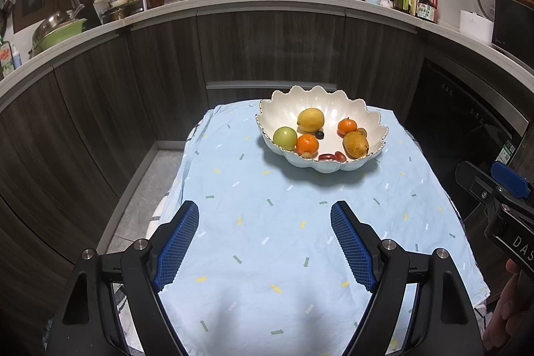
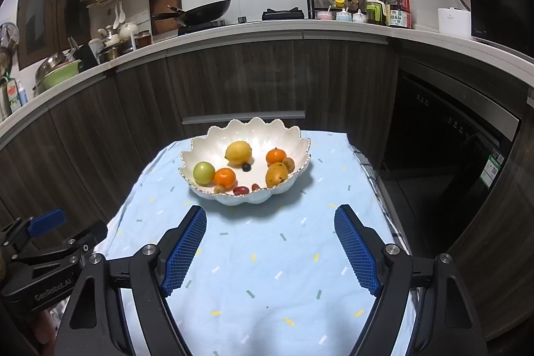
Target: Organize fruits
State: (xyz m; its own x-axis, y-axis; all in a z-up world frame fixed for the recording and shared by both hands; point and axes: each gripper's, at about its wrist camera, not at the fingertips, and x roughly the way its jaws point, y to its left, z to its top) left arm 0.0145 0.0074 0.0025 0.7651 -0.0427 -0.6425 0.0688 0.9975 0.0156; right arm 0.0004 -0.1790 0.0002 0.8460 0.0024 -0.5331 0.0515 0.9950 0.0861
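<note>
White scalloped bowl point(image 1: 322, 135) with a thin gold rim sits on the bench point(image 1: 267, 239), which is covered with a pale blue cloth with small dash and arrow marks. The bowl is ahead of both hand-held grippers, well beyond the fingertips; ahead and slightly right of the left one, ahead and slightly left of the right one.

In the bowl: yellow lemon point(image 1: 310, 119) toward the back, green round fruit point(image 1: 285, 138) on the left side, orange mandarin point(image 1: 307, 144) just beside it, second mandarin point(image 1: 347, 126) to the right, yellow-brown pear point(image 1: 355, 144) front right, a small dark berry point(image 1: 319, 134) in the middle, red dates point(image 1: 332, 156) at the front edge. A few small brown fruits are too small to name.

Left hand-held gripper point(image 1: 265, 244): jaws spread wide, blue ribbed pads empty, above the cloth and touching nothing. Right hand-held gripper point(image 2: 270, 251): likewise wide apart, nothing between the pads, over bare cloth just short of the bowl.
</note>
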